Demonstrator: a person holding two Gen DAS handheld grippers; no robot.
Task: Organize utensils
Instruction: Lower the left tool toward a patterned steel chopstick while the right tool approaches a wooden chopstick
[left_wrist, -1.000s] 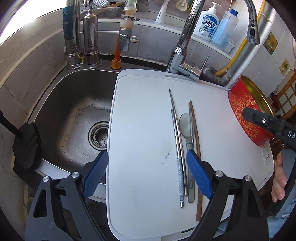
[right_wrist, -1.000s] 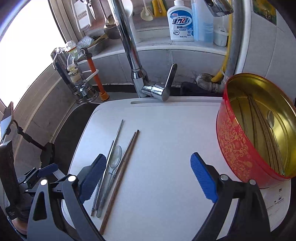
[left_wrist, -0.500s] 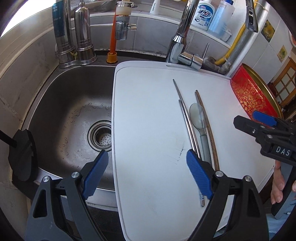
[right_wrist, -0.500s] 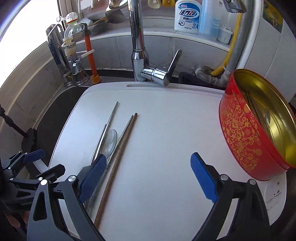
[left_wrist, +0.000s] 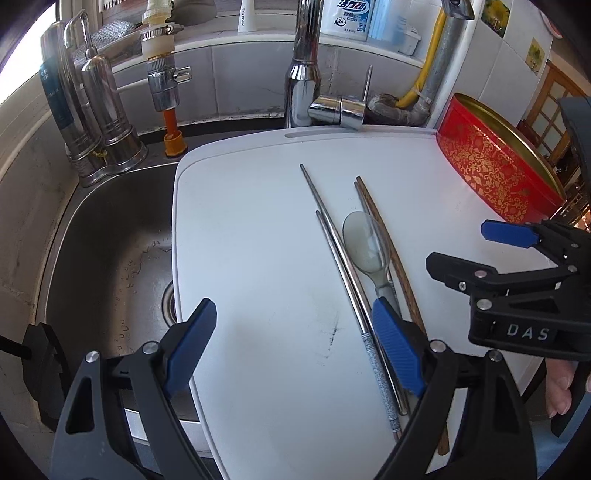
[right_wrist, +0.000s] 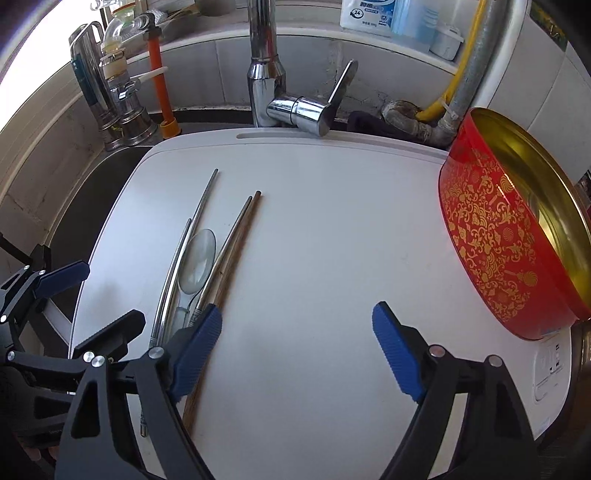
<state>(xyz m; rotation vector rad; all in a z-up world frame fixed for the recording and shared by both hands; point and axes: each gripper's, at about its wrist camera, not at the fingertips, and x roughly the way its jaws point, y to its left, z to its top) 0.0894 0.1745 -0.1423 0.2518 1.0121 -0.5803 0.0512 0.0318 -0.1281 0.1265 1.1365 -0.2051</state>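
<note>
1. Left tongs (left_wrist: 291, 347) and right tongs (right_wrist: 297, 352): both released, empty.
2. Slim steel chopsticks (left_wrist: 332, 240), translucent spoon (left_wrist: 365, 240), brown wooden chopsticks (left_wrist: 388, 243): left-centre on white tabletop (left_wrist: 240, 240).
3. Likely light, stiff, slippery; grip mid-shaft.

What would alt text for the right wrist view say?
An open blue-padded right tool hovers over a white plastic board holding metal chopsticks, a translucent spoon and wooden chopsticks. A red-and-gold round tin sits right.
</note>
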